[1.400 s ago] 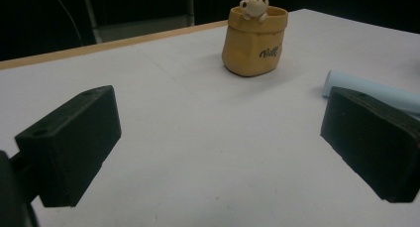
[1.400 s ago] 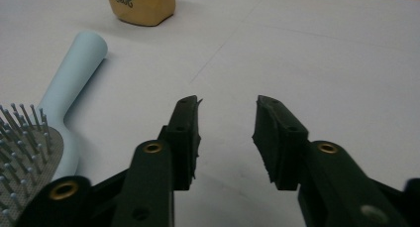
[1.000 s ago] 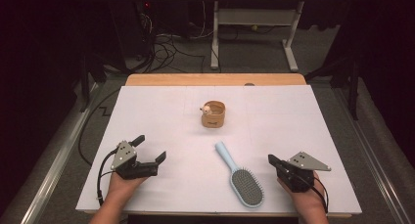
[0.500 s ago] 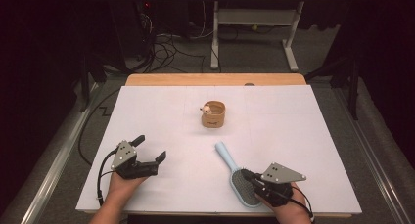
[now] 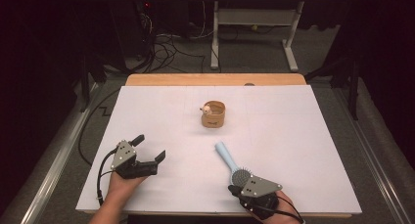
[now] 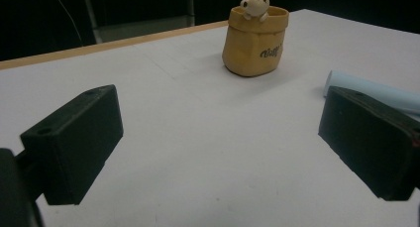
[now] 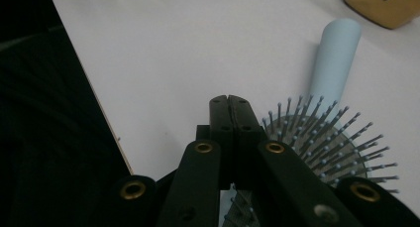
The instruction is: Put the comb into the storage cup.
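Note:
A light blue hairbrush (image 5: 226, 156) lies on the white table, its handle pointing toward a tan pot (image 5: 214, 114) with a small figure peeking over its rim. My right gripper (image 5: 234, 190) is shut with nothing between its jaws; it hovers over the near part of the brush head. In the right gripper view the closed tips (image 7: 231, 100) sit beside the bristles of the hairbrush (image 7: 327, 138). My left gripper (image 5: 150, 147) rests open at the near left. Between its jaws (image 6: 223, 147) I see bare table, with the pot (image 6: 255, 41) beyond and the brush handle (image 6: 366, 93) to the right.
The white table (image 5: 303, 136) has a wooden strip (image 5: 215, 79) along its far edge. Cables (image 5: 171, 43) and a desk frame (image 5: 254, 18) stand on the dark floor behind. The table's near edge (image 7: 101, 113) runs close by my right gripper.
My right gripper has moved left from the table's right side to above the brush head, staying shut. The left gripper, brush and pot have kept still.

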The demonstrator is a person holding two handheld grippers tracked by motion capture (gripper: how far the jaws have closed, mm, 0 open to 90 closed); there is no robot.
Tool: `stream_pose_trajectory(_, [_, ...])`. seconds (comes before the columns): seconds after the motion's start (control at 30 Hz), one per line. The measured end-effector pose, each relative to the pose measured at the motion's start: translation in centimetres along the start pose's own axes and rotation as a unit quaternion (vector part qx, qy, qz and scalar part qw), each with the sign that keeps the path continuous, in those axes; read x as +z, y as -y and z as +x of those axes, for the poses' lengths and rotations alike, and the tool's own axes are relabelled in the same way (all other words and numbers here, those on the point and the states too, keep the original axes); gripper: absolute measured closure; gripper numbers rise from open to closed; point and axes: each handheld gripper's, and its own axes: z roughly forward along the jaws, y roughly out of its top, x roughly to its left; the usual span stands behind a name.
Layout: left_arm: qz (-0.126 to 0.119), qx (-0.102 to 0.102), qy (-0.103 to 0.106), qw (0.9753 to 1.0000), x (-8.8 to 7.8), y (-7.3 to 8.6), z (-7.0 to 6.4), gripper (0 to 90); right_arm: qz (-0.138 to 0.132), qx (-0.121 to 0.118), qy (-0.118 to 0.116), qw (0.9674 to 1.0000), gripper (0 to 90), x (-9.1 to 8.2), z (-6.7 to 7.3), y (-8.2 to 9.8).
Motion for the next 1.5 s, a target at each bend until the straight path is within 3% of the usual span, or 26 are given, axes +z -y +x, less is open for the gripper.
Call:
stream_pose_trajectory(0.2, [0.003,-0.001,0.001,1.0,0.0,0.0,0.0,4.0,0.031,-0.013,0.017,0.9993,90.0,0.3,0.2,0.2])
stream_pose_trajectory(0.97, [-0.001,-0.008,0.0,1.0,-0.1,-0.1,0.2,4.8,0.04,-0.011,0.043,0.9982,90.0,-0.5,-1.1,0.2])
stream_pose_trajectory(1.5, [-0.001,-0.01,0.001,0.9999,-0.2,0.0,0.3,4.8,0.073,-0.043,0.018,0.9962,90.0,0.2,-0.2,0.3])
